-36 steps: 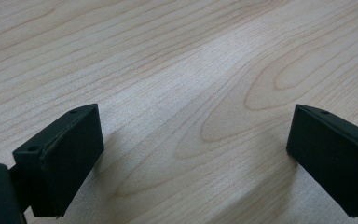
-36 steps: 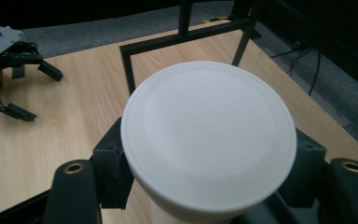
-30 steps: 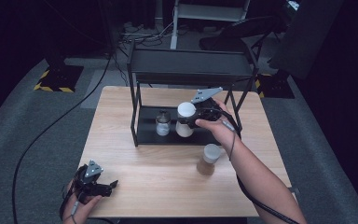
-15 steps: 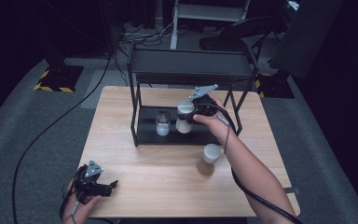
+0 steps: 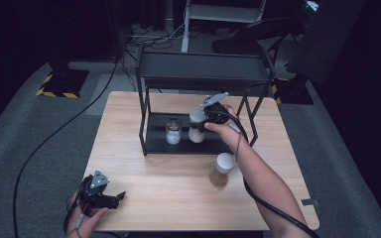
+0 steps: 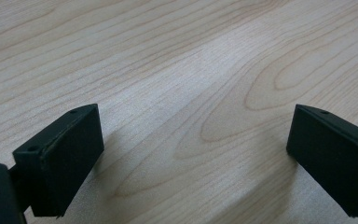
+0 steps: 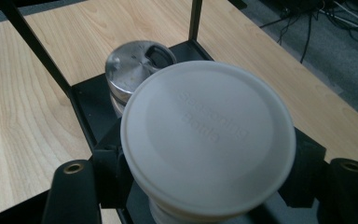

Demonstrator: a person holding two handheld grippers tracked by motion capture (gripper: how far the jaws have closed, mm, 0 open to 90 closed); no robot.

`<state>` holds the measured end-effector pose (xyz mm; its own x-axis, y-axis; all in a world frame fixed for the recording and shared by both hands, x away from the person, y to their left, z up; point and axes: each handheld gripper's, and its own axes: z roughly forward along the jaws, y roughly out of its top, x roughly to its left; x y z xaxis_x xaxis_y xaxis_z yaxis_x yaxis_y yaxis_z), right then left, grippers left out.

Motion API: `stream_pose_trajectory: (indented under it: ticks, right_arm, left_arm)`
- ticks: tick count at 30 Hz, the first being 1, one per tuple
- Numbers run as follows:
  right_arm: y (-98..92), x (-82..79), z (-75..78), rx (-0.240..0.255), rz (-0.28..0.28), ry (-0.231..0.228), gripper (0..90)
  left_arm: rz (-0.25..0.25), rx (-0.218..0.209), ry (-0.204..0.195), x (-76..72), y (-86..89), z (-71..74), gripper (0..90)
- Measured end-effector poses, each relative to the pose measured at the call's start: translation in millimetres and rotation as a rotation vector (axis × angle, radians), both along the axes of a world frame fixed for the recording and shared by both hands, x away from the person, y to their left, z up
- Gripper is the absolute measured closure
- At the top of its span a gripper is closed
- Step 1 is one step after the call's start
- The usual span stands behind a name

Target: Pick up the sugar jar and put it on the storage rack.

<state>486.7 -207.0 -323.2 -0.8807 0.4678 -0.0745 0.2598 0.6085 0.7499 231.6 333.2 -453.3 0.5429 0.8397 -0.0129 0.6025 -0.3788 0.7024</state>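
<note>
- Right gripper [image 5: 204, 119] reaches into the black rack [image 5: 151, 94], jaws clamped on a white-lidded jar [image 5: 196, 125] standing at the lower shelf.
- Just left of it stands a metal-capped shaker [image 5: 172, 131].
- Another white-lidded jar [image 5: 224, 163] sits on the wooden table [image 5: 178, 198], near the rack's front.
- Left gripper [image 5: 114, 198] rests at the near-left corner, jaws wide apart, holding nothing.

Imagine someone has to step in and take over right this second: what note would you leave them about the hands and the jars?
Right gripper: shut on the white-lidded jar, at the lower shelf of the black rack.
Left gripper: open, holding nothing, low over the table at its near left corner.
Metal-lidded jar: standing on the lower shelf, beside the held jar.
Second white-lidded jar: on the table in front of the rack.
Likely left: release the held jar, then shelve the one on the table.
</note>
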Motion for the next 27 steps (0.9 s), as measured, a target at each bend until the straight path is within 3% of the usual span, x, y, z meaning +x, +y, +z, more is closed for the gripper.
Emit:
stream_pose_trajectory:
  ticks: [12,24,26,27]
  right_arm:
    - [3.5,6.4,-16.4,-0.011,-0.007,0.032,33.4]
    - [-5.0,11.8,-18.6,0.007,-0.008,0.054,32.9]
    - [-4.5,10.9,-17.9,0.0,-0.005,0.05,31.7]
    - [-3.0,9.4,-16.9,-0.01,0.001,0.041,26.4]
  left_arm:
    - [0.0,0.0,0.0,0.0,0.0,0.0,3.2]
    - [0.0,0.0,0.0,0.0,0.0,0.0,3.2]
    - [0.0,0.001,0.0,0.0,0.0,0.0,3.2]
    - [0.0,0.0,0.0,0.0,0.0,0.0,3.2]
